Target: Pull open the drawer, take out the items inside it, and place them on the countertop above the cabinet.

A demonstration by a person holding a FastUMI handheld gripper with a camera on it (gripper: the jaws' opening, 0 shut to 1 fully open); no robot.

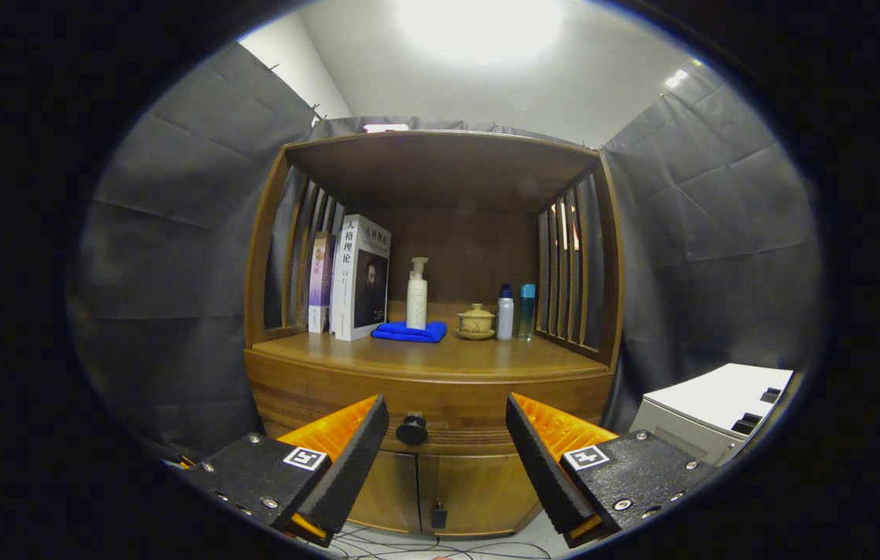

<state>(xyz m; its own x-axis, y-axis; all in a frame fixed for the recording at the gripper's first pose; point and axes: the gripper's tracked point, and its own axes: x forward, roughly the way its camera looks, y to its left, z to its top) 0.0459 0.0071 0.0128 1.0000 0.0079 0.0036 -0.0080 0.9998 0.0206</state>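
While the gripper [447, 435] hangs in front of the wooden cabinet [428, 389] with its jaws spread wide and holding nothing, the round dark drawer knob [411, 429] sits between the two fingers, a little toward the left one and not touched by either. That knob is the only place to take hold: small, rigid and probably smooth, so the jaws would need to close squarely around it to keep it from slipping out under the pull. Set in the curved front just below the bench, the drawer [440, 404] is shut; being solid wood, it will likely feel stiff and fairly heavy, and should slide straight out toward the gripper, so the pull ought to be level. What lies inside is hidden, so its weight and fragility cannot be judged. Below the drawer, at six o'clock from the knob, two cabinet doors [440, 486] meet at a small dark handle [439, 516], and cables [440, 548] lie on the floor. At three o'clock stands a white machine [708, 416], near enough to limit room on that side. Beyond, the bench [424, 359] has a bare front strip for setting things down; farther back stand books [352, 276], a pump bottle [417, 294] on a folded blue cloth [410, 333], a lidded teacup [477, 320] and two slim bottles [516, 311].
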